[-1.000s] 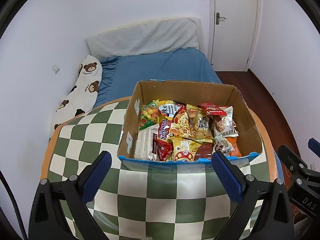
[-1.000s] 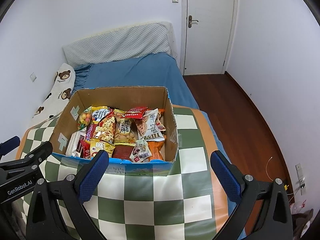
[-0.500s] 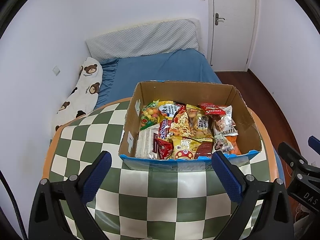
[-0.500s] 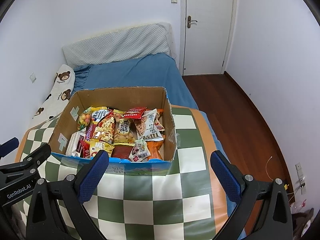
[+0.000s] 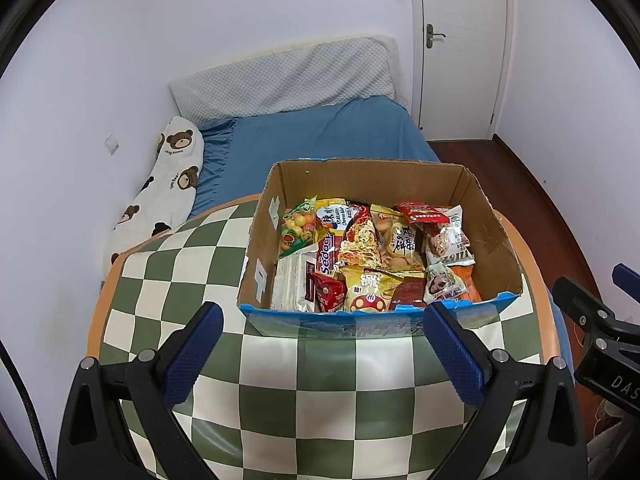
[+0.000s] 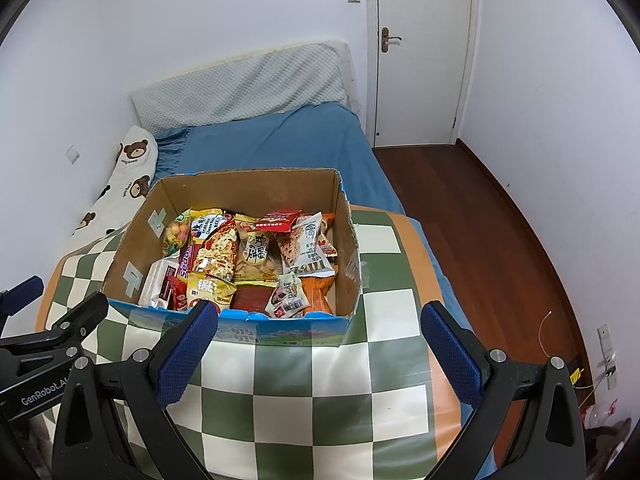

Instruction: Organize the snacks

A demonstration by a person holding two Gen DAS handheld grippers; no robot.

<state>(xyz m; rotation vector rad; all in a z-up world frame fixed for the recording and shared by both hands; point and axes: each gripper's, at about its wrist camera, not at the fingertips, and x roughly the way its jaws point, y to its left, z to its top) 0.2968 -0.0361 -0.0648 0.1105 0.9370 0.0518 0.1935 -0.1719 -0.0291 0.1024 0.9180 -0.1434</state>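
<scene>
An open cardboard box (image 5: 496, 236) full of snack packets stands on a green-and-white checkered table (image 5: 304, 380). Packets include a yellow mushroom bag (image 5: 368, 290), a red Sedap packet (image 5: 326, 256) and a candy bag (image 5: 296, 226). My left gripper (image 5: 320, 334) is open and empty, hovering in front of the box's near wall. In the right wrist view the same box (image 6: 344, 216) sits ahead and left of my right gripper (image 6: 318, 338), which is open and empty. Each gripper shows at the edge of the other's view.
A bed with a blue sheet (image 5: 320, 132), a grey headboard cushion (image 5: 280, 80) and a bear-print pillow (image 5: 168, 184) lies behind the table. A white door (image 6: 420, 52) and wooden floor (image 6: 500, 240) are to the right. The table's orange rim (image 6: 412, 240) is near the box.
Both grippers have drawn back and up slightly; the box looks a little farther away. Both stay open and empty.
</scene>
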